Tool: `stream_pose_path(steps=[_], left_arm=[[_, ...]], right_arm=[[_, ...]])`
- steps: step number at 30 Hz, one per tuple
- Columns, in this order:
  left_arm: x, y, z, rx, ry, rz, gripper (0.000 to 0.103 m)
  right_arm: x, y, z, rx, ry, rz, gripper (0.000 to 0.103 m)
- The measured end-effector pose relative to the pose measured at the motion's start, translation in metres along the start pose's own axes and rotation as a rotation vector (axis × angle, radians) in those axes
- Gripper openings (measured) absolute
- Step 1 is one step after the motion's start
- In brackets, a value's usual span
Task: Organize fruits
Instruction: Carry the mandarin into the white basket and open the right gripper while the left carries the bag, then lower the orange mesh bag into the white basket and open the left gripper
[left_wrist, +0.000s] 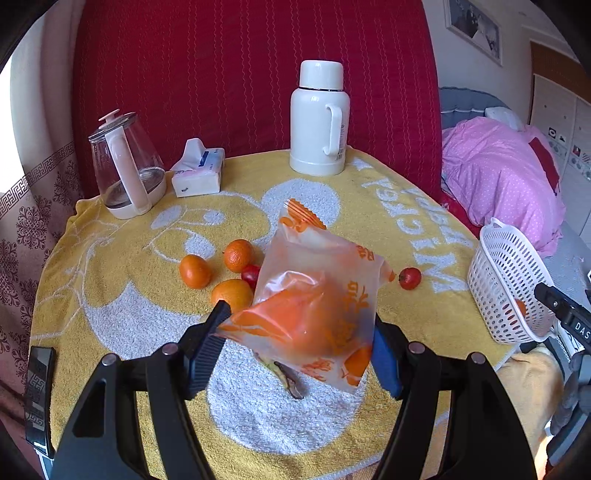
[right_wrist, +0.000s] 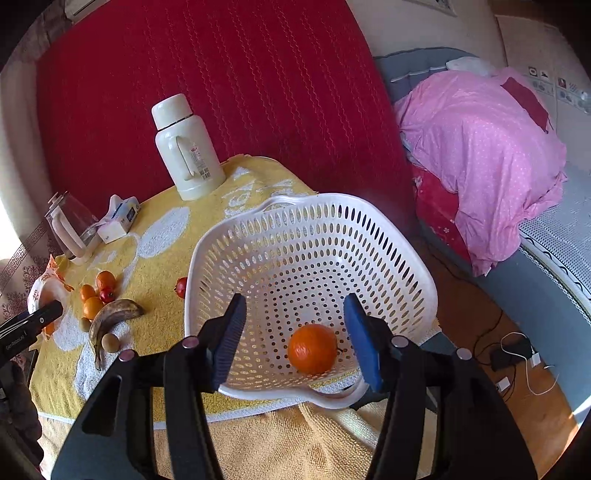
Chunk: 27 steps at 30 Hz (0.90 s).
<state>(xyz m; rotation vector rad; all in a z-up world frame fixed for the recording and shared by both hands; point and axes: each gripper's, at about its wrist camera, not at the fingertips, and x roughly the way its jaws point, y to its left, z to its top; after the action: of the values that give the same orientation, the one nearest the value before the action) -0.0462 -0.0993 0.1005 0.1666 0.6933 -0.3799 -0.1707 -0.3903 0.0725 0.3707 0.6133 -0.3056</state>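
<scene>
My left gripper (left_wrist: 301, 325) is shut on a translucent plastic bag (left_wrist: 317, 280) with orange print, held above the table with orange fruit inside. Beyond it three oranges (left_wrist: 194, 271) and two small red fruits (left_wrist: 410, 277) lie on the yellow towel (left_wrist: 110, 295). A dark overripe banana (right_wrist: 110, 317) lies near them, mostly hidden under the bag in the left wrist view. My right gripper (right_wrist: 295, 306) is open over the white perforated basket (right_wrist: 207, 258) at the table's right edge. One orange (right_wrist: 313, 349) rests on the basket floor, untouched by the pads.
A white thermos (left_wrist: 319, 118), a glass kettle (left_wrist: 125, 170) and a tissue pack (left_wrist: 197, 173) stand at the back of the round table. A phone (left_wrist: 38, 391) lies at its left edge. A bed with a pink duvet (right_wrist: 480, 155) is to the right.
</scene>
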Motion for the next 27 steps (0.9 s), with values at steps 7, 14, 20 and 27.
stream_pose_path(steps=[7,14,20,27], left_arm=[[0.001,-0.031,0.011,0.050,-0.009,-0.045,0.070],[-0.002,-0.077,0.024,0.135,-0.032,-0.118,0.070],[0.001,-0.119,0.032,0.205,-0.032,-0.200,0.070],[0.011,-0.164,0.040,0.273,-0.022,-0.285,0.070]], right_arm=[[-0.006,-0.008,0.001,0.006,-0.021,0.002,0.057],[-0.014,-0.019,0.006,0.040,-0.052,-0.012,0.057],[-0.018,-0.026,0.007,0.057,-0.065,-0.023,0.057],[-0.020,-0.030,0.008,0.056,-0.068,-0.054,0.057]])
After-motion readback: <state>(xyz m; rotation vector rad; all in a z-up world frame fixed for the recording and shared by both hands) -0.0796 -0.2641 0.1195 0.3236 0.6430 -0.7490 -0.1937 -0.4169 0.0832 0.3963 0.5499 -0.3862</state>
